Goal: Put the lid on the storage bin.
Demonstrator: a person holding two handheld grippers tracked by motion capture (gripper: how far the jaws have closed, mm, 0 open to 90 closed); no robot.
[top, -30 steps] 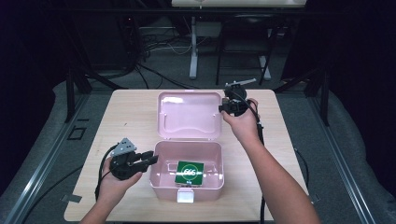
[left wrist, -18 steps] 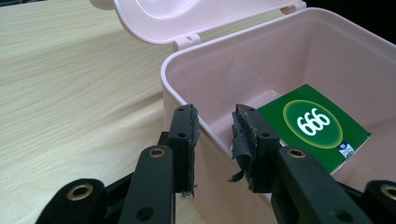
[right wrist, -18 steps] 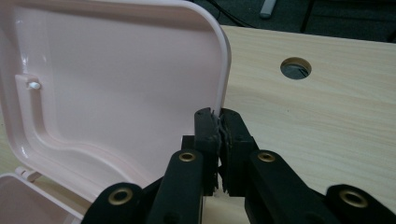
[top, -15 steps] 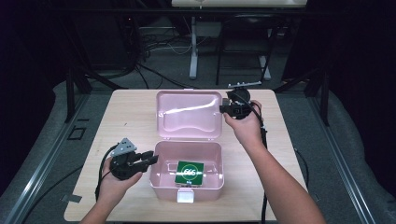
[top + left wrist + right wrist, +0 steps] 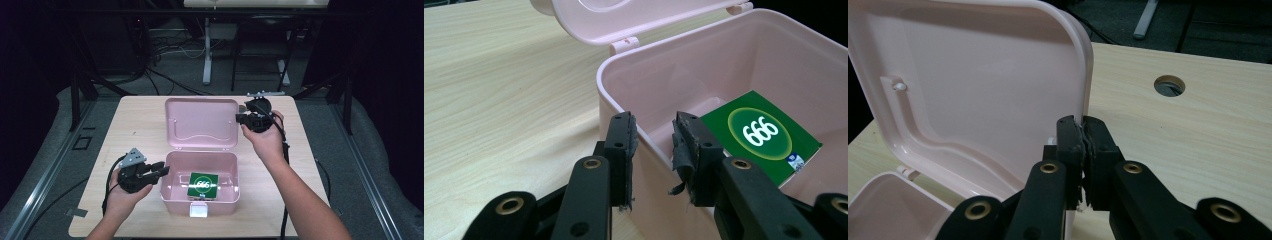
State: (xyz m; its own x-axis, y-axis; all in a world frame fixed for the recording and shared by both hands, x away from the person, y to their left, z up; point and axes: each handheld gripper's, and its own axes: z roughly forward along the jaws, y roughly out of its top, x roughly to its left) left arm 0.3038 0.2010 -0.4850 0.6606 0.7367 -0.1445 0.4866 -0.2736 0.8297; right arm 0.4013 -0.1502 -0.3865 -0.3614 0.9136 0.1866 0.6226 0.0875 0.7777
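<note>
- Pink plastic box (image 5: 200, 197) sits mid-table; light, stiff, slick.
- Your right gripper (image 5: 1083, 137) pinches the lid (image 5: 973, 95) by its thin edge.
- Your left gripper (image 5: 651, 145) is spread astride the box's wall.
- The green card (image 5: 761, 135) lies inside.

We see the table (image 5: 135, 125) lit evenly from above while the surrounding room stays dark; shadows are soft, and the gripper views blur slightly up close.

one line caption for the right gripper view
Right gripper pinches the edge of the pink lid above the wooden table.
</note>
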